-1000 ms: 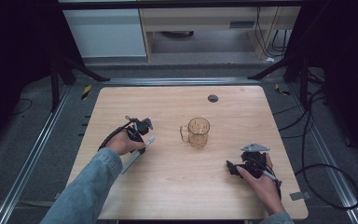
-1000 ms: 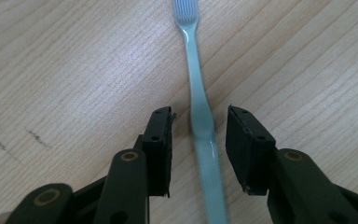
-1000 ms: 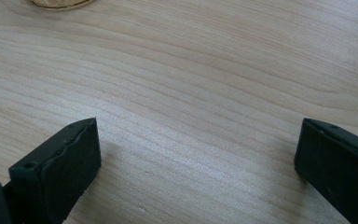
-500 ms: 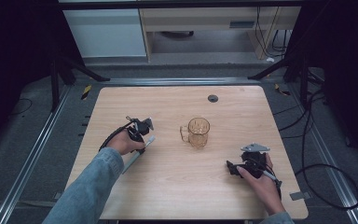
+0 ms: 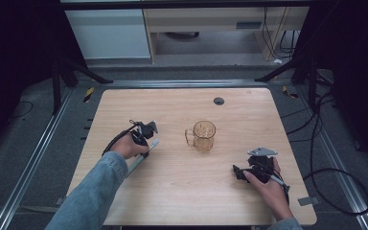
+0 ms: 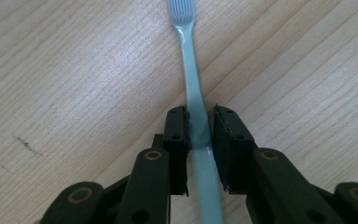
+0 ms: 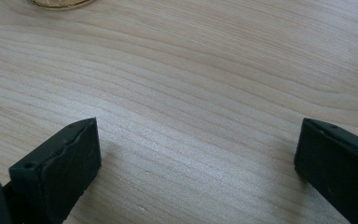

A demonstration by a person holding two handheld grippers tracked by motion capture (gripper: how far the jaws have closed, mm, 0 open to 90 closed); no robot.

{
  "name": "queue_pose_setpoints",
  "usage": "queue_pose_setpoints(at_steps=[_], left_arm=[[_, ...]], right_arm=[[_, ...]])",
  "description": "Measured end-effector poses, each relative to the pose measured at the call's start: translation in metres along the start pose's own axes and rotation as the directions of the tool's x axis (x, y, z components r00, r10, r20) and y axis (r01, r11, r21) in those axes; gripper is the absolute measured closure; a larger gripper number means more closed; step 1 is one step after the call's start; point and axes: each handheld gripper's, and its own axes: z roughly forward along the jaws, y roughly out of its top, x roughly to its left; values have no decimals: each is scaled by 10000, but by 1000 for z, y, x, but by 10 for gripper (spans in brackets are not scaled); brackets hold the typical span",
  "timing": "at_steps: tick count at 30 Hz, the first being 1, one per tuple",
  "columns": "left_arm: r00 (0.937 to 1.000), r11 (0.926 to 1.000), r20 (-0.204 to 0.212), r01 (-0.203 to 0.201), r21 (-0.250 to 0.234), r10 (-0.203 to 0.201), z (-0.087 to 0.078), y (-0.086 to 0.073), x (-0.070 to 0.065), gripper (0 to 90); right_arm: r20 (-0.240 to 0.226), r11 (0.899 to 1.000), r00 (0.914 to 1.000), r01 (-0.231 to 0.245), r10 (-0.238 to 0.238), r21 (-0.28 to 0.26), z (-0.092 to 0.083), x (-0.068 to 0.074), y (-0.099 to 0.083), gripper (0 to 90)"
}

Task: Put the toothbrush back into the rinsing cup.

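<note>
Left gripper view: pale green toothbrush point(image 6: 195, 88) lies flat on the wooden table point(image 6: 74, 70), slim translucent plastic handle running up the frame, white bristle head at the top edge. My left gripper point(image 6: 199, 126) has its two black jaws closed in on the handle, one pad on each side; left pad touches the plastic, right pad sits just beside it with a thin sliver of gap, so I log it as gripping but not hard-pressed. Jaw pads are matte, blocky, slightly rough at the edges.

High view: toothbrush point(image 5: 144, 154) sits on the left half of the table point(image 5: 172, 191), slanted, partly under my left hand point(image 5: 130, 146) and the left gripper point(image 5: 146, 130). Sleeve is blue denim. Near the table's middle stands an amber glass mug point(image 5: 203, 136), ribbed wall, handle toward the left, upright, well apart from both grippers. Small dark round disc point(image 5: 219, 101) on the far side of the table. Table top is light wood with fine straight grain, rounded corners.

Right gripper point(image 5: 242, 173) rests at the near right, grey three-cornered plate point(image 5: 262, 152) on top, right hand point(image 5: 268, 184) behind it.

Right gripper view: jaws stand wide, bare wood grain between them, holding nothing. Amber curve of the mug base point(image 7: 63, 3) at the top edge.
</note>
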Motion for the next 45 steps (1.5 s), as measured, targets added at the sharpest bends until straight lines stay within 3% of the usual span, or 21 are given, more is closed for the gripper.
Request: queue_pose_setpoints(at_steps=[6, 14, 19, 22, 26, 34, 41, 45], left_arm=[[10000, 10000, -42, 0, -36, 0, -1, -1, 0, 781], [9997, 9975, -244, 20, -707, -37, -15, -5, -2, 787], [9994, 9913, -318, 52, -1315, -94, -26, -9, -3, 787], [9995, 9834, -311, 26, -1812, -84, -35, -12, -5, 787], [9990, 9656, -440, -158, -2596, 45, -48, -13, -11, 787], [9996, 9151, -252, -196, -4028, 104, -61, -6, -26, 787], [9992, 8588, -408, -176, -5120, -38, -71, -1, -39, 788], [9989, 8349, -451, -146, -5502, -123, -75, -1, -42, 788]], right_arm=[[2, 10000, 10000, 4, -4, -1, 0, 0, 0, 7], [3, 10000, 10000, 9, -9, -1, 0, 0, 0, 7], [3, 10000, 10000, 9, -9, -2, 0, 0, 0, 7], [6, 10000, 10000, 18, -18, 1, 0, 0, 0, 7], [14, 10000, 10000, 21, -21, 3, 0, 0, 0, 5], [20, 10000, 10000, 32, -32, 15, 0, 0, 0, 5], [31, 10000, 10000, 69, -69, 7, 0, 0, 0, 5], [-9, 9999, 9999, 117, -117, 8, 0, 0, 0, 5]])
